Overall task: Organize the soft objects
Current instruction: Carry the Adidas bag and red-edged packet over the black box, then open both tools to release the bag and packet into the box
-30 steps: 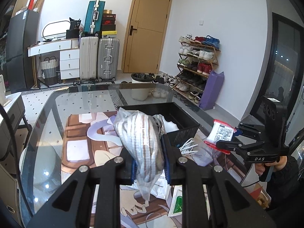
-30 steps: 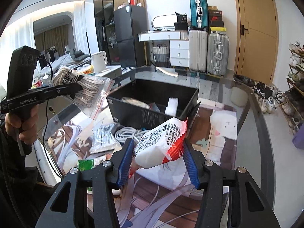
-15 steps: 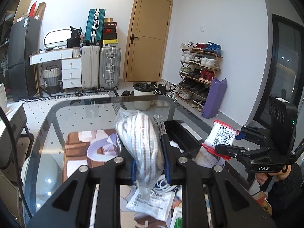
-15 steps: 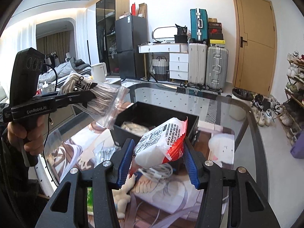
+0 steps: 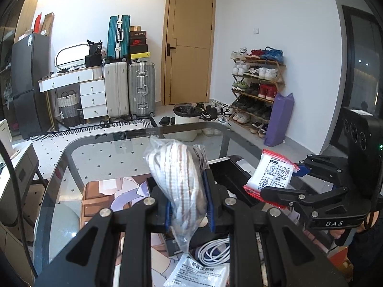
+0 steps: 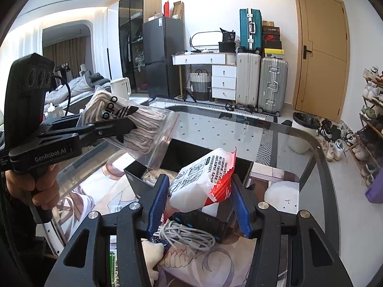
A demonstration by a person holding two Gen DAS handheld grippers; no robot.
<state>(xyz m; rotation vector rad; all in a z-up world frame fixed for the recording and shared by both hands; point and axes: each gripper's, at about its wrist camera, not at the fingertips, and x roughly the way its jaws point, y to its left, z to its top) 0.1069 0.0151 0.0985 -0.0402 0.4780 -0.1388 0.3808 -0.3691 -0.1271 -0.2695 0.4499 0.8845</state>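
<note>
the left hand-held gripper (image 5: 188, 206) is clamped on a clear zip bag of beige striped cord (image 5: 178, 181), held in the air above the glass-topped desk (image 5: 107, 153); the bag's lower end is hidden between the blue pads. the right hand-held gripper (image 6: 198, 203) grips a white and red printed soft packet (image 6: 203, 181), raised over the black plastic bin (image 6: 210, 222) at 12 o'clock of it. the bin's contents are mostly blocked from view. a coil of white cable (image 6: 186, 236) lies on the desk just beside the bin at 6 o'clock, partly cut off by the fingers.
</note>
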